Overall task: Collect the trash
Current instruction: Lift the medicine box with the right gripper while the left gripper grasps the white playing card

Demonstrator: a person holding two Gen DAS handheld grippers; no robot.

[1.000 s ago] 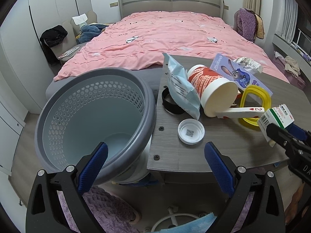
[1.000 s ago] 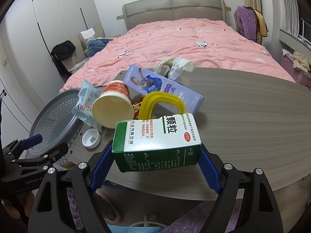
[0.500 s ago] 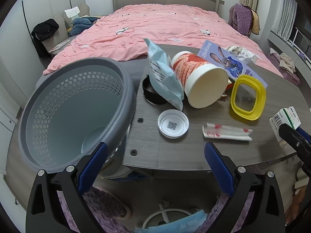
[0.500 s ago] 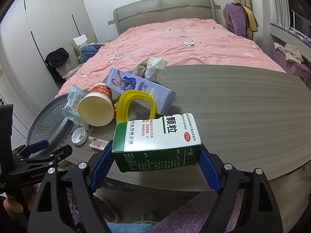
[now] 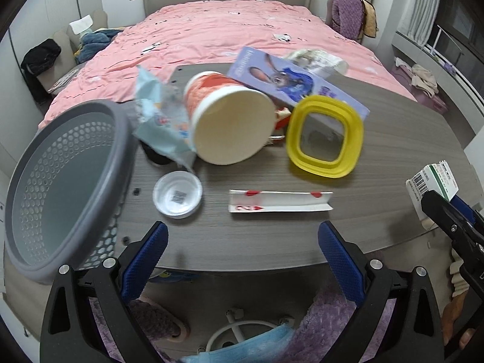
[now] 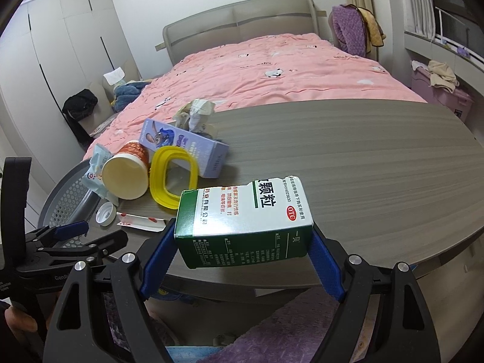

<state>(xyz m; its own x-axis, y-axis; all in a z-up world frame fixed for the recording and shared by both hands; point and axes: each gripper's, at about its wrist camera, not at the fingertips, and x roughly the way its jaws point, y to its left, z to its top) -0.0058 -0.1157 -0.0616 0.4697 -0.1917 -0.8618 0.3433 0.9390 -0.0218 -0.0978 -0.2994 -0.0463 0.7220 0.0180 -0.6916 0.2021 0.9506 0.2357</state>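
Gripper above card, cap

The right hand-held gripper clamps a green-and-white medicine box between both blue pads, above the near edge of the counter. To the left on the counter lie a yellow ring, a paper cup on its side and a white cap. The left hand-held gripper sits at the lower left, by the grey basket.

The paper cup and blue wrapper are smeared with motion blur. The wrapper hides most of some black thing, can't tell what. The medicine box is mostly blocked by the right gripper.
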